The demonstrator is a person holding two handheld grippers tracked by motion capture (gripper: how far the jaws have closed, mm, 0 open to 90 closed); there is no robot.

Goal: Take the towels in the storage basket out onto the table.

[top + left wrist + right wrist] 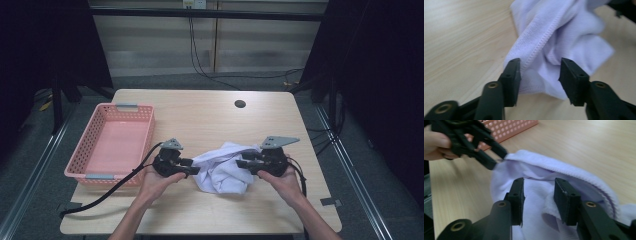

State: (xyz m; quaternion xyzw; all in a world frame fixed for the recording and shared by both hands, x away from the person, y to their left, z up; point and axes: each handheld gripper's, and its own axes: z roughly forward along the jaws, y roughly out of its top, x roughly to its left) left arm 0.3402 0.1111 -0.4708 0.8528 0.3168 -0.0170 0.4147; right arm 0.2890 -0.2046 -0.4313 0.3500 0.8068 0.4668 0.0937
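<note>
The wooden table [210,120] carries everything; the white cloth [222,167] serves as landmark, lying crumpled on the table's near half, roughly midway across. Left of the cloth, a little apart from it, sits the pink basket [117,142]. The left gripper [192,167] meets the cloth's left edge, held in the left hand [157,182]; in the left gripper view its jaws stand apart with a hemmed fold of cloth [554,40] between them, not pinched. The right gripper [242,165] enters the cloth's right side, held by the right hand [280,182]; its jaws are likewise apart, straddling a ridge of cloth [541,195], pads not pressing it.
</note>
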